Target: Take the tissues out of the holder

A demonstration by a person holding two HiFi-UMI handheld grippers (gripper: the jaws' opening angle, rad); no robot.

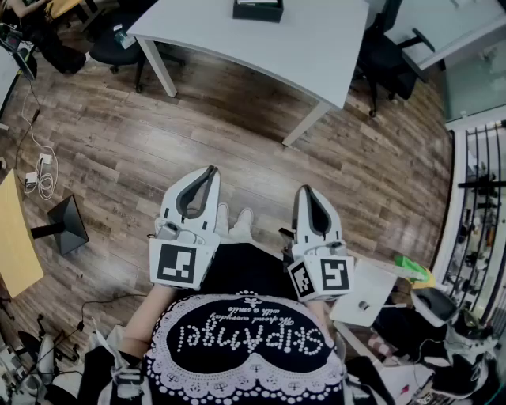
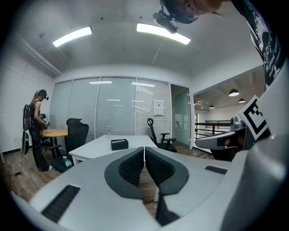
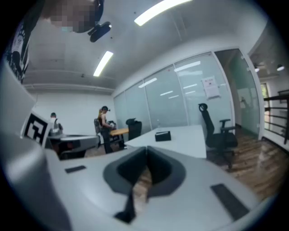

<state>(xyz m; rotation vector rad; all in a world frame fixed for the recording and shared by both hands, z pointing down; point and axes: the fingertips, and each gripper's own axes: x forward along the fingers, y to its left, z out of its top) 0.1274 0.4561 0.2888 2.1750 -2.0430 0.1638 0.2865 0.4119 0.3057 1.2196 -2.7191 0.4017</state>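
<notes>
the wood floor point(image 1: 237, 134) spreads underfoot. the white desk point(image 1: 300, 39) stands ahead, well apart from both tongs. the left tongs point(image 1: 212, 169) and right tongs point(image 1: 303, 190), side by side, are clenched on nothing. the black tissue holder point(image 1: 258, 9) sits on the desk.

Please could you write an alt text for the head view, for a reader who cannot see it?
Two white-and-grey handheld tools, the left tool and the right tool, are held side by side above a brown wooden floor, both shut and empty. Ahead stands a white rectangular table with a black box-shaped tissue holder on it.
</notes>
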